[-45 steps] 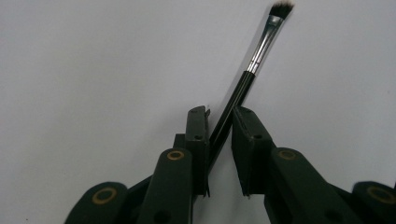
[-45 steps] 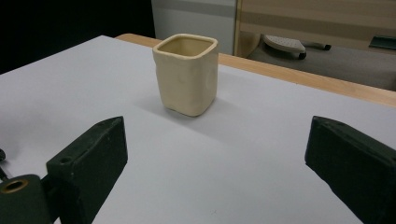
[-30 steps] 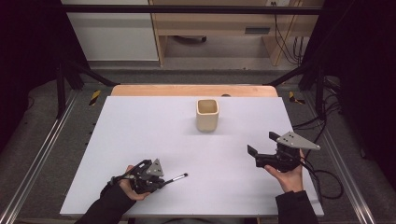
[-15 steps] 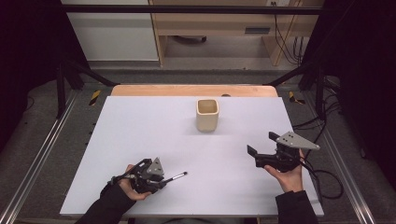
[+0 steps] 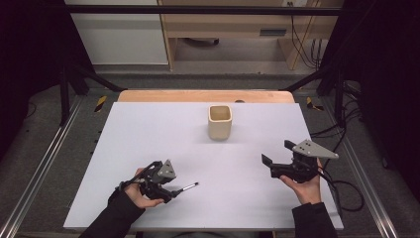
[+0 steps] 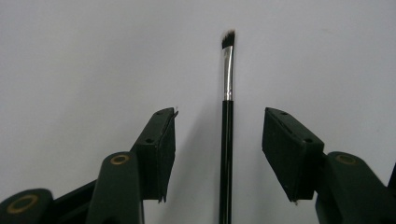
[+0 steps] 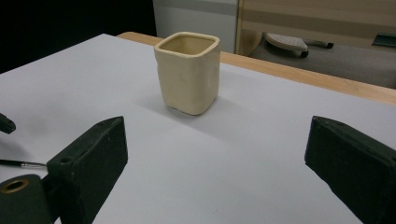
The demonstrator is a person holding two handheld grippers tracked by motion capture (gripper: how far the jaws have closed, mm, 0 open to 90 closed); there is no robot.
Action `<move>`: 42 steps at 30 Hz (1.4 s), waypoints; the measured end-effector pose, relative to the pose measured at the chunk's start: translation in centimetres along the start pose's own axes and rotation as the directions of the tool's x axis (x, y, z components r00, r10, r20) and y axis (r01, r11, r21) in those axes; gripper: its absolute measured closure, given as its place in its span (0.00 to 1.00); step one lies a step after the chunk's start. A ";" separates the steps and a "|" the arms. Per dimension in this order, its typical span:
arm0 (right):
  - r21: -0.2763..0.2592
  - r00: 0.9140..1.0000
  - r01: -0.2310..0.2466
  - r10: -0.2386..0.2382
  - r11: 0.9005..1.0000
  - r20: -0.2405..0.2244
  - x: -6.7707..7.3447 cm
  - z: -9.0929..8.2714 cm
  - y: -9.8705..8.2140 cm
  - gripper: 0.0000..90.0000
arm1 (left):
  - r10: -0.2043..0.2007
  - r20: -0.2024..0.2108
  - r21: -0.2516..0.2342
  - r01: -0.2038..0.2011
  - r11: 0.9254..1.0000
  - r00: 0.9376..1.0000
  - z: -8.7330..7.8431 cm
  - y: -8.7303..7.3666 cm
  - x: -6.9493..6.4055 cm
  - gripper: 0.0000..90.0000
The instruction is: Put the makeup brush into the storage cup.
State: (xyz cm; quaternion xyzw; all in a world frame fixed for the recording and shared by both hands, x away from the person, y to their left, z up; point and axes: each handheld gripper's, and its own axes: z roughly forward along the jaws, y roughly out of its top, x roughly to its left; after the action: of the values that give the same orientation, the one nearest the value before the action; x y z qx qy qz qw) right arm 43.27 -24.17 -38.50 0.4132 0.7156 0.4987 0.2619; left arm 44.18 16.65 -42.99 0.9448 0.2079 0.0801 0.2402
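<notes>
A thin black-handled brush (image 6: pixel 226 135) with a silver ferrule and dark bristle tip lies on the white table; in the high view the brush (image 5: pixel 189 187) lies near the front left. My left gripper (image 6: pixel 218 154) straddles its handle, and its jaws have just been opening; the pads stand clear of the handle on both sides. In the high view the left gripper (image 5: pixel 171 190) rests low on the table in a hand. A cream square cup (image 5: pixel 219 121) stands upright at the middle back, also seen as the cup (image 7: pixel 188 71). My right gripper (image 5: pixel 270 159) is open, empty, pointing toward the cup.
The white table top (image 5: pixel 148 134) has a wooden strip (image 5: pixel 203 95) along its far edge. Metal rails run along both sides. A cable (image 5: pixel 346 191) trails from the right gripper over the table's right edge. Cabinets and floor lie beyond.
The left gripper's jaws have parted from the brush handle, which now lies free on the table. The left hand shifted only slightly. The right gripper and cup have not moved.
</notes>
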 end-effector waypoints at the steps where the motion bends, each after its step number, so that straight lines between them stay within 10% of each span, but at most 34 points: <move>1: 0.000 1.000 -0.001 0.001 1.000 -0.001 0.0 0.0 0.0 0.07 | 0.001 0.004 0.014 -0.001 1.000 1.000 0.0 0.2 0.0 0.48; 18: 0.011 1.000 -0.002 0.002 1.000 -0.005 0.1 0.1 0.0 0.07 | 0.017 0.033 0.143 -0.022 0.990 0.999 2.3 1.0 -0.3 0.60; 42: 0.014 1.000 0.002 -0.002 1.000 -0.009 0.0 0.1 0.0 0.07 | 0.012 0.038 0.176 -0.019 0.984 0.999 2.6 1.1 -0.9 0.88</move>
State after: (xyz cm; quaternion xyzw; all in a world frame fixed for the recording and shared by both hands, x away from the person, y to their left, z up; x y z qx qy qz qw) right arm 43.33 -24.08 -38.57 0.4123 0.7206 0.4950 0.2563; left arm 44.45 14.29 -44.78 0.9652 0.2024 0.0457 0.1589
